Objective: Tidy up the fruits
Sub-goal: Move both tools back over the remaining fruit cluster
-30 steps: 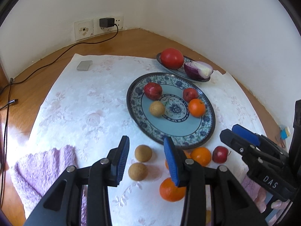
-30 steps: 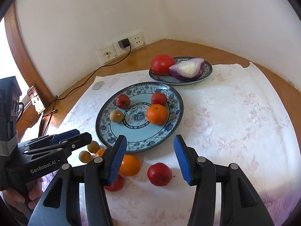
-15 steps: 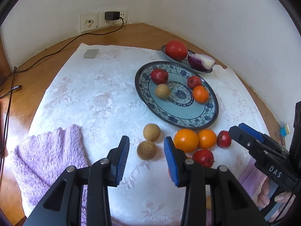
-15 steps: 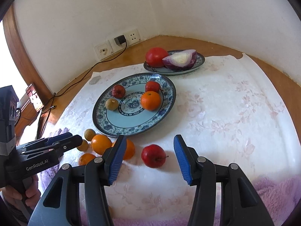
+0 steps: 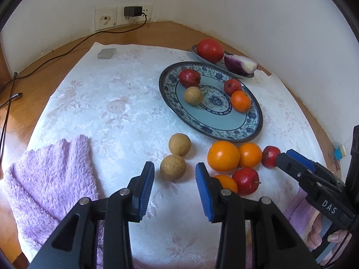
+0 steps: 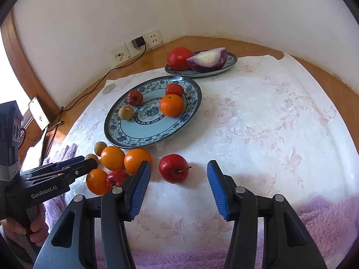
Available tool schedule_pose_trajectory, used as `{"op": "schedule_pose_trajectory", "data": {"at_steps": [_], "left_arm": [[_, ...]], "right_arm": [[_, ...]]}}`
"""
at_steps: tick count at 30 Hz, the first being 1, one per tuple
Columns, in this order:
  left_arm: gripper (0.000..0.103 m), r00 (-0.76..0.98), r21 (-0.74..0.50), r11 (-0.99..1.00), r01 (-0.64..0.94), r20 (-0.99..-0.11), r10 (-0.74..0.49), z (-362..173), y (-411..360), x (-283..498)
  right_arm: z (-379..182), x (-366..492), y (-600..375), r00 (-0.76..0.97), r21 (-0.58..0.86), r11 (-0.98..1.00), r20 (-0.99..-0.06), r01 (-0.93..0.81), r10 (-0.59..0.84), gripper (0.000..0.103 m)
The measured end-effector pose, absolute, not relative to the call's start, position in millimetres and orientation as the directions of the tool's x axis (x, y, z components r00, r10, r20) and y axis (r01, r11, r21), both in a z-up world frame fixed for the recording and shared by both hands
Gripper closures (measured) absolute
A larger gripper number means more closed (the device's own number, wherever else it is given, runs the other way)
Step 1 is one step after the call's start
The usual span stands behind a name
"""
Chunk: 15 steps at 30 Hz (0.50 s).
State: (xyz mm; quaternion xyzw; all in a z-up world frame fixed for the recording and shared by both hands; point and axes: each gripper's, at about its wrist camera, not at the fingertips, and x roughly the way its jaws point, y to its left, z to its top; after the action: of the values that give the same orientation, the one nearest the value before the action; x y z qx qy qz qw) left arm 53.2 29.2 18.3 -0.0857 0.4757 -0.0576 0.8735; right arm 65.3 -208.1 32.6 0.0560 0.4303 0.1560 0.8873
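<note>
A blue patterned plate (image 5: pixel 226 123) (image 6: pixel 125 134) holds two small red apples, a brown longan and an orange. On the cloth in front of it lie two longans (image 5: pixel 173 167), several oranges (image 5: pixel 223 155) (image 6: pixel 112 158) and two red apples (image 5: pixel 245 181) (image 6: pixel 173 168). My left gripper (image 5: pixel 174 180) is open and empty, just short of the nearer longan. My right gripper (image 6: pixel 177 185) is open and empty, with a red apple just beyond its fingertips.
A small plate with a tomato (image 5: pixel 210 50) and half a red onion (image 5: pixel 240 63) stands behind the big plate. A purple towel (image 5: pixel 49 174) lies at the left front. A grey block (image 5: pixel 107 53) lies far left; wall sockets and cables (image 5: pixel 132 11) are behind.
Both grippers have pulled back from the plate toward the near edge. The loose fruits now lie ahead of the fingertips instead of under them. Both stay open.
</note>
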Motion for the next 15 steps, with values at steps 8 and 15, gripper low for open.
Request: {"op": "schedule_pose_trajectory", "data": {"at_steps": [8, 15], "left_arm": [[0.063, 0.554, -0.201, 0.980, 0.011, -0.815, -0.173, 14.3, 30.0, 53.9], [0.063, 0.568, -0.190, 0.982, 0.017, -0.806, -0.166, 13.1, 28.2, 54.6]], "right_arm": [[25.6, 66.3, -207.8, 0.578, 0.224, 0.950, -0.754, -0.219, 0.311, 0.050], [17.3, 69.6, -204.4, 0.573, 0.217, 0.954, -0.763, -0.209, 0.299, 0.050]]}}
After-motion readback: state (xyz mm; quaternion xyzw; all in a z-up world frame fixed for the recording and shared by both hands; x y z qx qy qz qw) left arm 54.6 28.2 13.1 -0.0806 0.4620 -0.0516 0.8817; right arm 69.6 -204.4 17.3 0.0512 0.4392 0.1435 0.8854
